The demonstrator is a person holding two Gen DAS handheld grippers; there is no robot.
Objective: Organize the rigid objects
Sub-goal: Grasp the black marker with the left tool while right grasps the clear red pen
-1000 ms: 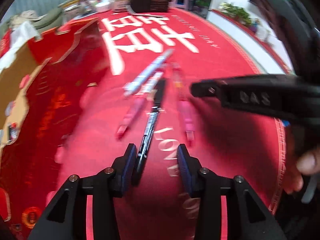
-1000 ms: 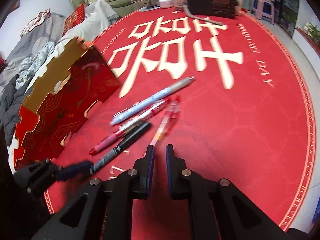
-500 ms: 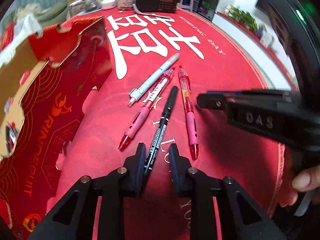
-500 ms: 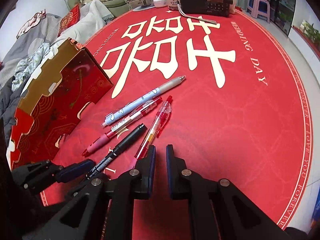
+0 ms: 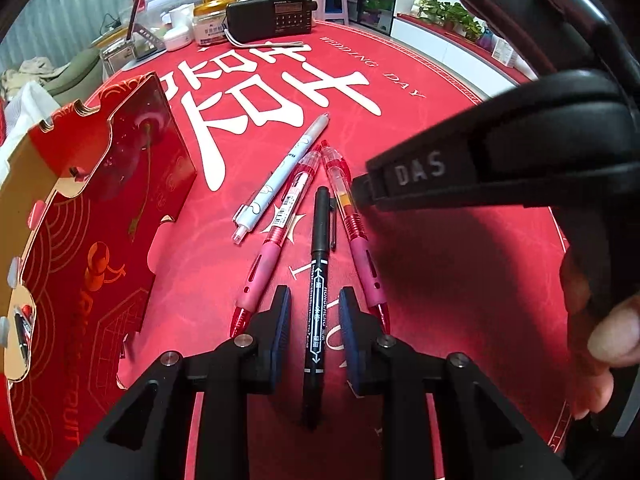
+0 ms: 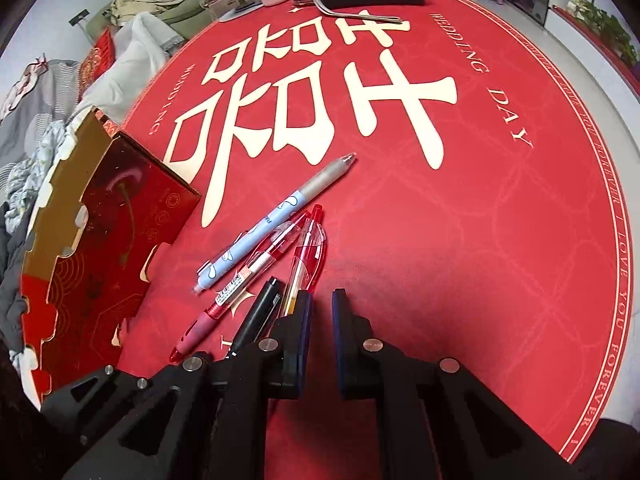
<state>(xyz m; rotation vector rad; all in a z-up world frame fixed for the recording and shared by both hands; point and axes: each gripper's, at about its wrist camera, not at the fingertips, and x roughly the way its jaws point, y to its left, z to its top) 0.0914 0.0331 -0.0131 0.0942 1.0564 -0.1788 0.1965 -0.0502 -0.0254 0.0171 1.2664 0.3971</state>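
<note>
Several pens lie on a red round mat [image 5: 440, 264]. A black marker [image 5: 318, 280] lies between the fingers of my left gripper [image 5: 314, 300], which is open around it without touching. A red pen with a pink grip [image 5: 276, 236] lies to its left, another red pen [image 5: 352, 220] to its right, and a light blue pen [image 5: 280, 176] further left. My right gripper [image 6: 320, 304] is nearly shut and empty, its left finger [image 6: 300, 320] over the right red pen [image 6: 306, 248]. The black marker [image 6: 256, 316] and blue pen [image 6: 276, 220] show there too.
An open red and gold cardboard box [image 5: 80, 240] stands at the left, also in the right wrist view [image 6: 88, 232]. A black radio [image 5: 272, 16], jars and clutter sit at the mat's far edge. Clothes [image 6: 48, 120] lie beyond the box.
My left gripper has opened wider and now straddles the black marker further along its barrel. My right gripper has moved forward and left over the right red pen.
</note>
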